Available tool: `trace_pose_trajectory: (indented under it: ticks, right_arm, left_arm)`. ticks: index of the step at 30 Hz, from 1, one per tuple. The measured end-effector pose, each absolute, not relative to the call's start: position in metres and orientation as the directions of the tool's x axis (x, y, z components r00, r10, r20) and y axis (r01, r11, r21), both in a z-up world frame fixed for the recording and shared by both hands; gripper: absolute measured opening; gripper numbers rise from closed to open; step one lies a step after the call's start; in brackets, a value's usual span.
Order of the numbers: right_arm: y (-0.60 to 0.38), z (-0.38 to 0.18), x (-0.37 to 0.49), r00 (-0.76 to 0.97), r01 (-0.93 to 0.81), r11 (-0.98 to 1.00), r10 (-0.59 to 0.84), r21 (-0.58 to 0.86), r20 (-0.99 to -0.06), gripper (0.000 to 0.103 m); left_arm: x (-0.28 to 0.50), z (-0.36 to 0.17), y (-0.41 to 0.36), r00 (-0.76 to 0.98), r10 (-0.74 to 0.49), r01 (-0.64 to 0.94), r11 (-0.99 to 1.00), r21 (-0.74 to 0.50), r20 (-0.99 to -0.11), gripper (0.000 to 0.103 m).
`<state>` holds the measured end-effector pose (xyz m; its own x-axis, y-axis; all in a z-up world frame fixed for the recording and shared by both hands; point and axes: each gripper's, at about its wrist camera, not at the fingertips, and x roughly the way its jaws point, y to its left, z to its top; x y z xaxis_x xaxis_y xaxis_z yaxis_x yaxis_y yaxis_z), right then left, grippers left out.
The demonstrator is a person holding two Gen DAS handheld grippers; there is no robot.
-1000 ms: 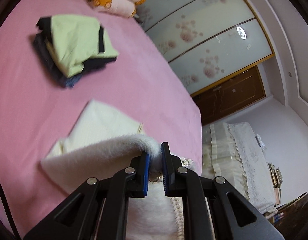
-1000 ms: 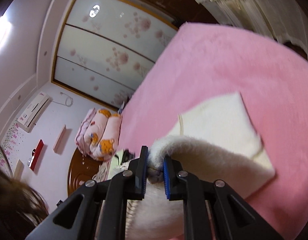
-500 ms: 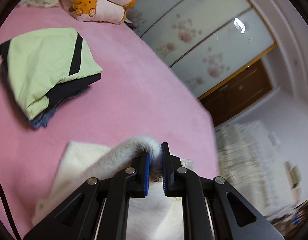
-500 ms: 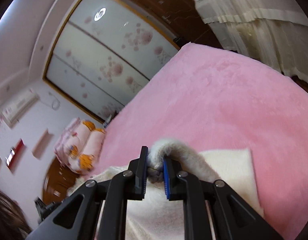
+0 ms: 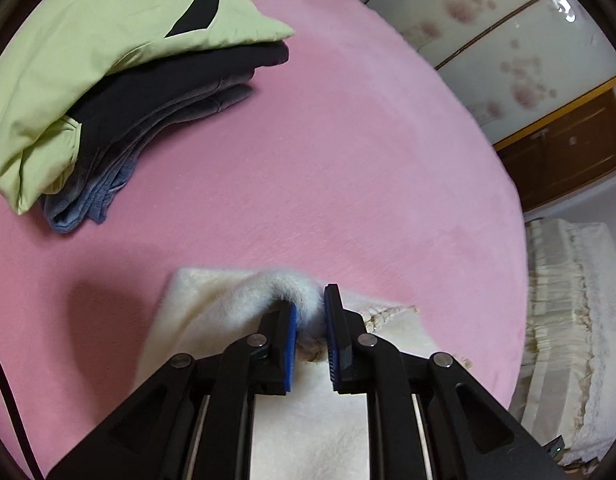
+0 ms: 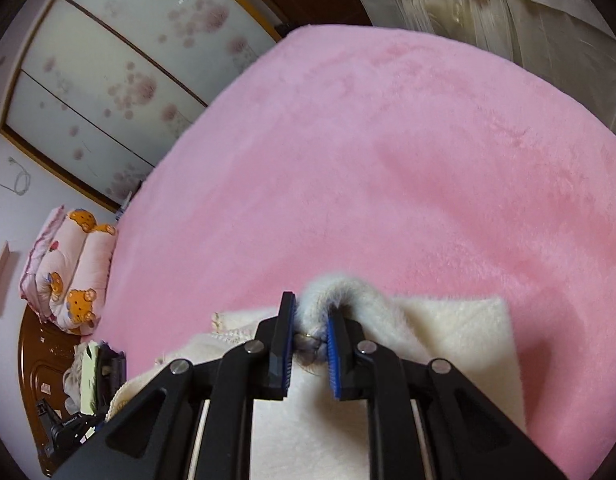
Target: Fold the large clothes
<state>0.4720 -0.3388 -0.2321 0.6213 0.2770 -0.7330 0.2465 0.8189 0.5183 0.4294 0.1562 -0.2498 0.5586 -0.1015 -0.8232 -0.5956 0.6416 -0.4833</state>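
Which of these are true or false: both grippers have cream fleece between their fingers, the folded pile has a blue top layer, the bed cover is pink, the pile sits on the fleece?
1. Both grippers have the cream fleece garment between their fingers: true, for left gripper and right gripper; the left jaws are opening.
2. The folded clothes pile has a blue top layer: false, it is light green.
3. The bed cover is pink: true.
4. The pile sits on the fleece: false, it lies apart on the cover.

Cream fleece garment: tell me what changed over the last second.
Both grippers carried the folded edge of the cream fleece garment forward and down over its lower layer. The left gripper is now opening; the right gripper still pinches. The folded clothes pile stayed put.
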Motion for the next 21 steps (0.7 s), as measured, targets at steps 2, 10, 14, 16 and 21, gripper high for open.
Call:
trace_pose_trajectory:
  ticks: [2, 10, 14, 16, 21]
  right_arm:
    - [-0.336, -0.228, 0.472, 0.603, 0.248, 0.845, 0.248, 0.473, -0.758, 0.022]
    - [-0.347, -0.207, 0.441, 0.645, 0.290, 0.864, 0.142, 0.412, -0.751, 0.047]
    - [-0.352, -0.206, 0.418, 0.646, 0.290, 0.823, 0.208, 0.489, -0.734, 0.047]
    - [-0.347, -0.204, 0.400, 0.649, 0.284, 0.816, 0.223, 0.503, -0.728, 0.047]
    - [-0.311, -0.203, 0.362, 0.622, 0.157, 0.831, 0.336, 0.533, -0.707, 0.033]
  left_arm:
    - [0.430, -0.242, 0.151, 0.544, -0.060, -0.599, 0.671, -0.437, -0.837, 0.033]
    - [0.402, -0.200, 0.113, 0.549, 0.061, -0.524, 0.802, -0.286, -0.834, 0.076]
    - [0.385, -0.194, 0.081, 0.548, -0.030, -0.445, 0.836, -0.322, -0.836, 0.076]
    - [0.374, -0.194, 0.064, 0.548, -0.088, -0.404, 0.843, -0.355, -0.832, 0.076]
    - [0.349, -0.201, 0.026, 0.513, -0.174, -0.326, 0.866, -0.378, -0.841, 0.047]
